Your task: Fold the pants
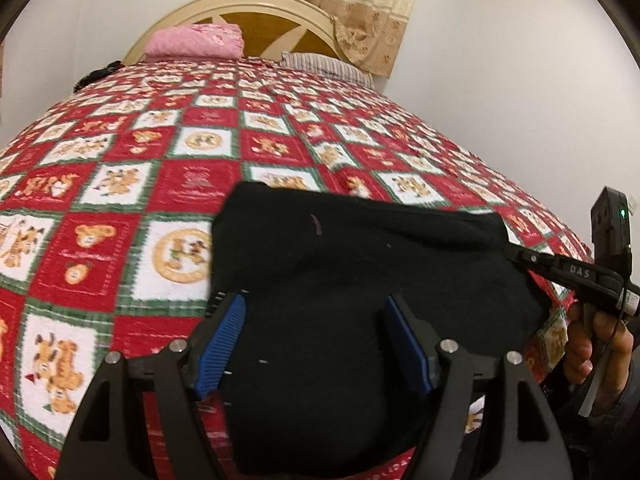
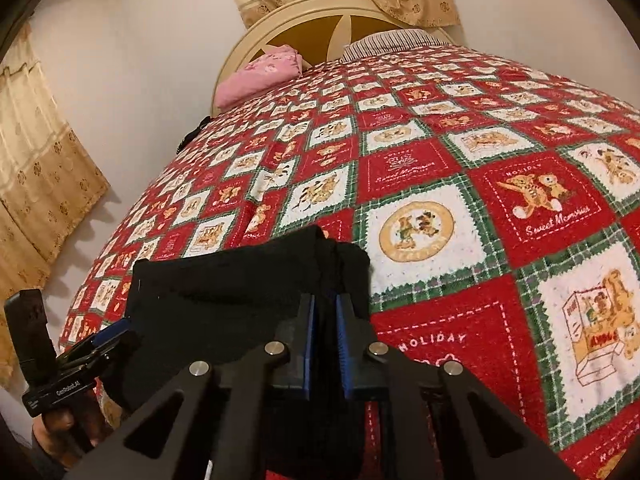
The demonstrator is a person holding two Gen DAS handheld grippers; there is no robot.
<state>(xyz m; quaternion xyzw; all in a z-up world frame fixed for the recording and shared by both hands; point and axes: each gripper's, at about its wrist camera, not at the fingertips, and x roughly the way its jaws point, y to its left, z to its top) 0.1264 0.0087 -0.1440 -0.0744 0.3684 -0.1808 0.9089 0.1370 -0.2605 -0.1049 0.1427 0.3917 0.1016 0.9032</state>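
- The bed [image 1: 120,200] carries everything: a red, white and green patchwork quilt [image 2: 480,200] covers it up to the headboard, where a pink folded cloth [image 1: 196,42] lies far from the work.
- The black pants [image 1: 352,280] lie on the quilt close to the bed's near edge, already gathered into a thick, layered bundle rather than spread flat; part of the cloth runs out of view below both cameras.
- The cloth looks soft, light and limp, so it would likely sag and slide layer over layer; a hold near a corner or folded edge, pinching every layer at once, seems the safest.
- The right hand-held gripper [image 2: 324,320] is clamped on the pants, its blue pads pressed close together on a stacked edge at the bundle's right side.
- The left hand-held gripper [image 1: 316,344] stands with its pads wide apart over the bundle's left part, the black cloth lying between and beneath them; no pad appears to press on it.
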